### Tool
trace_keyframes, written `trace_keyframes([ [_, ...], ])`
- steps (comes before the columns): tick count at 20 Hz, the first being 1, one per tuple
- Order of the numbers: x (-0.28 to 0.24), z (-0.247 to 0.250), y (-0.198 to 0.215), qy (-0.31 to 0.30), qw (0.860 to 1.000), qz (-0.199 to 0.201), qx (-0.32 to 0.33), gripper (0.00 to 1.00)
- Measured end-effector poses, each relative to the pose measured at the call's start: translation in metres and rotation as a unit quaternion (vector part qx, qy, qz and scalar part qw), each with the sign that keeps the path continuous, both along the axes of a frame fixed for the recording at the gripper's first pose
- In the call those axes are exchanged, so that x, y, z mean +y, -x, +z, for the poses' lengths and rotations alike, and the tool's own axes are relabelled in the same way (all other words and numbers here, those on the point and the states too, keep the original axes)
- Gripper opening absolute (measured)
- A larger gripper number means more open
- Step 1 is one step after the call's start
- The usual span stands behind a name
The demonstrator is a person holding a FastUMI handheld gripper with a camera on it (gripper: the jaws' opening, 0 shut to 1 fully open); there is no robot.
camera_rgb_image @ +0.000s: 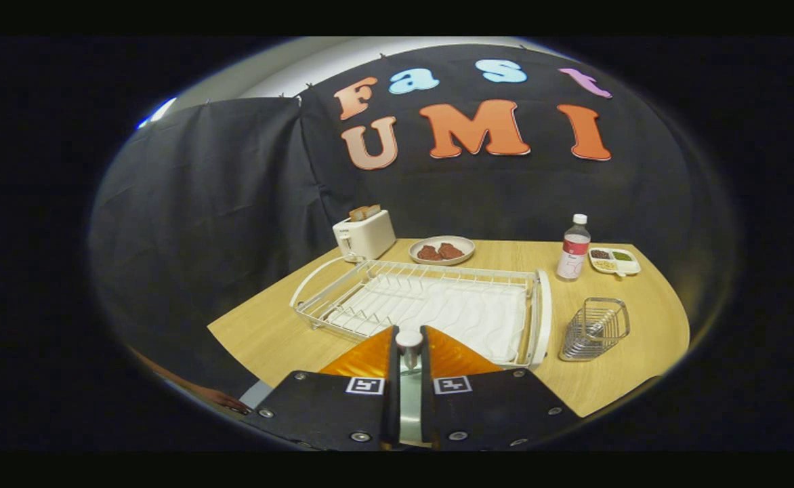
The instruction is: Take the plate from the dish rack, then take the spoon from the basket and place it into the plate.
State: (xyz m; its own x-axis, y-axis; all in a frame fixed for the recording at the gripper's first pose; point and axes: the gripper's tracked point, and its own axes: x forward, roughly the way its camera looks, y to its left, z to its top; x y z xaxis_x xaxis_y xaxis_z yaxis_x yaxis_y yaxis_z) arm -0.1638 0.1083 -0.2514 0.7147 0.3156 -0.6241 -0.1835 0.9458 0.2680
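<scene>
Seemingly mid-carry, with the rack's slots standing empty

Fingers of the gripper stand nearly together around a pale, thin, glossy strip, probably the plate held edge-on for a firm pinch; whether both press on it cannot be told. Just beyond lies the white wire dish rack on the light wooden table. Near the table's right edge the small metal wire basket seems to hold the spoon.

No legible text on the bottle label or toaster.
</scene>
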Motion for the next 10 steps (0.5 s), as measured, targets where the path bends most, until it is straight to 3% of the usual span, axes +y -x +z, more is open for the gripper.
trace_keyframes([
  [10, -0.024, -0.039, 0.035, -0.008, 0.999, -0.008, 0.05, 0.14],
])
